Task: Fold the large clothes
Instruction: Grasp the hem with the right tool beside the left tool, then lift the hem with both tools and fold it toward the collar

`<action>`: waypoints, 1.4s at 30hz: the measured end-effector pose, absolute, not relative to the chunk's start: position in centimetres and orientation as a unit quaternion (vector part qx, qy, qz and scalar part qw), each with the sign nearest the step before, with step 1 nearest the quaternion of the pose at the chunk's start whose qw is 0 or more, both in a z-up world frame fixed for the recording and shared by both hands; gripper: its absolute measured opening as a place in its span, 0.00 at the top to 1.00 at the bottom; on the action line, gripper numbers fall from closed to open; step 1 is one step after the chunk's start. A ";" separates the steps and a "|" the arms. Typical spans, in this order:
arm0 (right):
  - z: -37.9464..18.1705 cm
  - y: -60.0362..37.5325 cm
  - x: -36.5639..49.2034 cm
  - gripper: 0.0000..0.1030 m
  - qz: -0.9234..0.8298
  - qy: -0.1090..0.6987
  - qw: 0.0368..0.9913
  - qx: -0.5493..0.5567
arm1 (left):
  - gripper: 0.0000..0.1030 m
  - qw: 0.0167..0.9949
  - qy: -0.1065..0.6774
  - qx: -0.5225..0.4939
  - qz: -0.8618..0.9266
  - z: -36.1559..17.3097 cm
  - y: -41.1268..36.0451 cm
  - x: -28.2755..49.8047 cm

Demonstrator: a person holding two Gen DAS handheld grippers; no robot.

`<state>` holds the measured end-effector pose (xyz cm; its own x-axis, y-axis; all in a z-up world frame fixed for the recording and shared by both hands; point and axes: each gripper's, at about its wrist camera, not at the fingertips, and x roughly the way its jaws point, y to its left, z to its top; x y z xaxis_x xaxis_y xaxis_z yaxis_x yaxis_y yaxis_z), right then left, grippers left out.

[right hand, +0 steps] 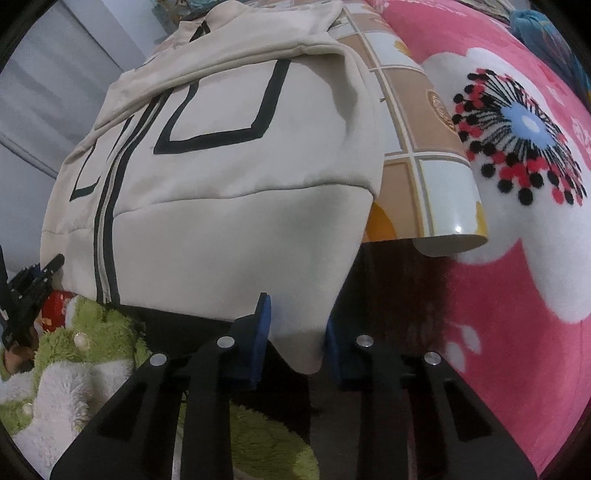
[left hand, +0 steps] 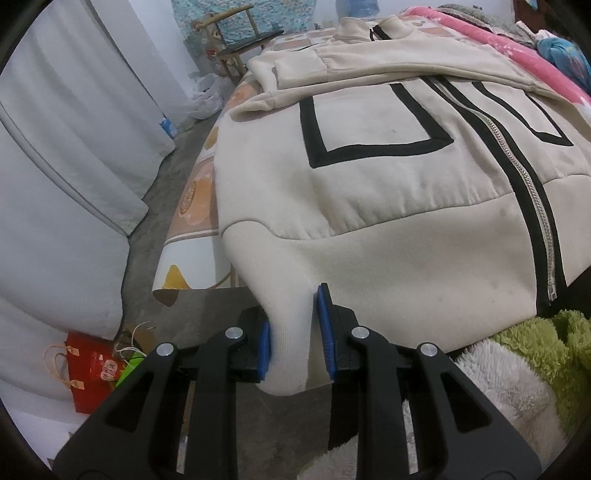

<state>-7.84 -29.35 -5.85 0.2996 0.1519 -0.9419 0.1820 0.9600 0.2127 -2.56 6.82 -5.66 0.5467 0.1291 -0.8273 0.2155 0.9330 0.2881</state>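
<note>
A cream zip-up jacket (left hand: 369, 184) with black rectangle outlines lies front up on a tile-patterned cover (left hand: 195, 192), its sleeves folded across the chest. Its bottom hem hangs over the near edge. My left gripper (left hand: 293, 308) is shut on the hem's left corner, and the cloth bunches between the blue pads (left hand: 265, 343). In the right wrist view my right gripper (right hand: 295, 314) is shut on the right corner of the jacket (right hand: 221, 166), which is drawn to a point between the pads. The left gripper (right hand: 29, 288) shows at that view's left edge.
A pink flowered blanket (right hand: 517, 184) lies to the right of the patterned cover (right hand: 417, 147). A green and white fluffy cloth (left hand: 517, 350) sits just below the hem. White panels (left hand: 55, 147) lean at the left, with a red gift bag (left hand: 92, 369) on the floor. A wooden chair (left hand: 236, 33) stands beyond.
</note>
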 end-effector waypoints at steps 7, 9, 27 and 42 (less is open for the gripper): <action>-6.4 -29.4 -7.7 0.76 -0.009 0.594 0.793 0.135 | 0.79 0.859 0.476 0.187 -0.020 -5.6 6.8 -2.8; -6.4 -29.3 -7.7 0.77 -0.008 0.593 0.794 0.132 | 0.79 0.858 0.477 0.188 -0.019 -5.6 6.7 -2.7; -6.1 -28.8 -7.9 0.92 0.003 0.589 0.799 0.123 | 0.80 0.856 0.477 0.198 -0.016 -5.6 6.5 -2.7; 1.4 -31.1 -5.0 0.94 0.051 0.474 0.857 0.197 | 0.90 0.902 0.414 0.028 -0.123 1.4 9.7 0.1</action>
<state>-4.97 -31.09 1.38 0.5449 0.2738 -0.7926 0.0991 0.9175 0.3851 0.11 9.73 1.39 0.6271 -0.1975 -0.7535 0.2442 0.9684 -0.0506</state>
